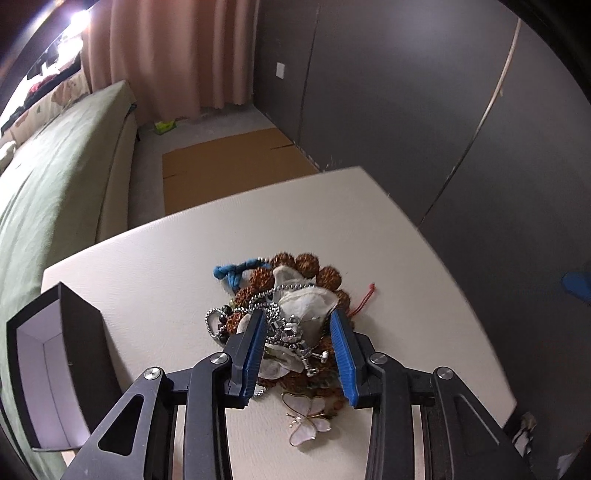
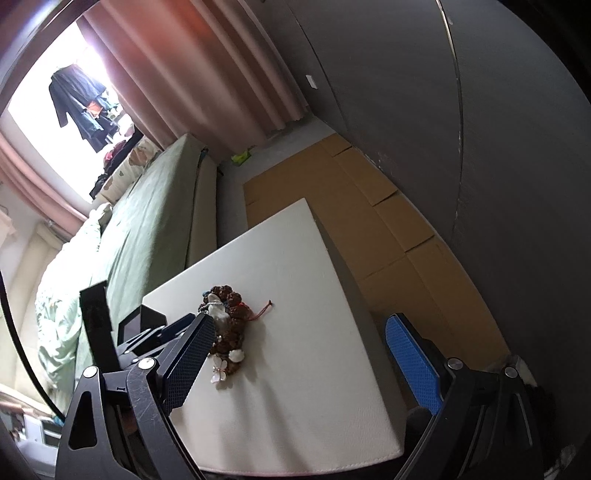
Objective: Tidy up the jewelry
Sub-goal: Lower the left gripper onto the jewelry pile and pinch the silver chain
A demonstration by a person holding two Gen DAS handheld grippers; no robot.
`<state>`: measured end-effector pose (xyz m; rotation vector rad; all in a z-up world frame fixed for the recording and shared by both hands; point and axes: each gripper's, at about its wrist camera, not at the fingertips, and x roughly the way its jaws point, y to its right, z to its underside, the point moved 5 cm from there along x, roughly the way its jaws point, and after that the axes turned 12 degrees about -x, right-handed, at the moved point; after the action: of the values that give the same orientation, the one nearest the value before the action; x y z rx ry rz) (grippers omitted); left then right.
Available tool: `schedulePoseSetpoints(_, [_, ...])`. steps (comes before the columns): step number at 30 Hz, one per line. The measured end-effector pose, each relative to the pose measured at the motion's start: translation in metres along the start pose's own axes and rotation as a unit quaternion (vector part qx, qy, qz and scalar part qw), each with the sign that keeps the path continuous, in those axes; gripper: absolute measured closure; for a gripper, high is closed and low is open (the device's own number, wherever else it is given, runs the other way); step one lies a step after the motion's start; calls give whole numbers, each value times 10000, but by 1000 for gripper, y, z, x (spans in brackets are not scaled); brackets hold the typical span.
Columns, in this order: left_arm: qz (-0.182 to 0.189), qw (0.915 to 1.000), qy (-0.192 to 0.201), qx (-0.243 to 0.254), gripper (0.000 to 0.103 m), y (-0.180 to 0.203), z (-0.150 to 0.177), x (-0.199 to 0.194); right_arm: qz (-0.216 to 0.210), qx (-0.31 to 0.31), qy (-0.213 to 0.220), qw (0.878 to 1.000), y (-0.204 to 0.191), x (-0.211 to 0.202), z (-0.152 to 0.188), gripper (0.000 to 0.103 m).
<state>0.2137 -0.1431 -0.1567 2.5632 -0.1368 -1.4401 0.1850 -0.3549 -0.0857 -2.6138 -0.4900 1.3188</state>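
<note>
Black box (image 1: 55, 354): I see it open at the table's (image 1: 184, 251) left edge, beside my left gripper (image 1: 299, 343).
Left gripper: fingers part-open astride the jewelry heap (image 1: 291, 314); whether the pads press it I cannot tell.
Jewelry heap: mid-table; chain, brown beads, blue cord tangled, butterfly pendant (image 1: 308, 421) nearest me.
Right gripper (image 2: 303, 350): fingers wide apart, holding nothing.
Floor: cardboard (image 1: 229, 162) beyond the far edge.

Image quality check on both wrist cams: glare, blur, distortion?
Left wrist: lamp glare top left, fisheye bends the table edge, jewelry pile sharp. Right wrist: window blown out, jewelry pile small and dim, tilted horizon, dark vignette corners.
</note>
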Motion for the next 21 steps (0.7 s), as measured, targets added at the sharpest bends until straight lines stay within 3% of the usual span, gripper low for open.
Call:
schedulePoseSetpoints(6, [13, 9999, -18, 163, 66, -2, 3, 11, 33, -95, -67, 9999, -5, 5, -1, 8])
schedulePoseSetpoints(8, [-13, 9999, -31, 166, 81, -4, 3, 12, 41, -102, -73, 9999, -7, 6, -1, 8])
schedulePoseSetpoints(10, [108, 9999, -88, 68, 84, -7, 3, 11, 48, -116, -91, 9999, -9, 8, -1, 8])
schedulePoseSetpoints(21, [651, 9970, 191, -360, 88, -24, -8, -38, 46, -282, -207, 9994, -26, 18, 3, 8])
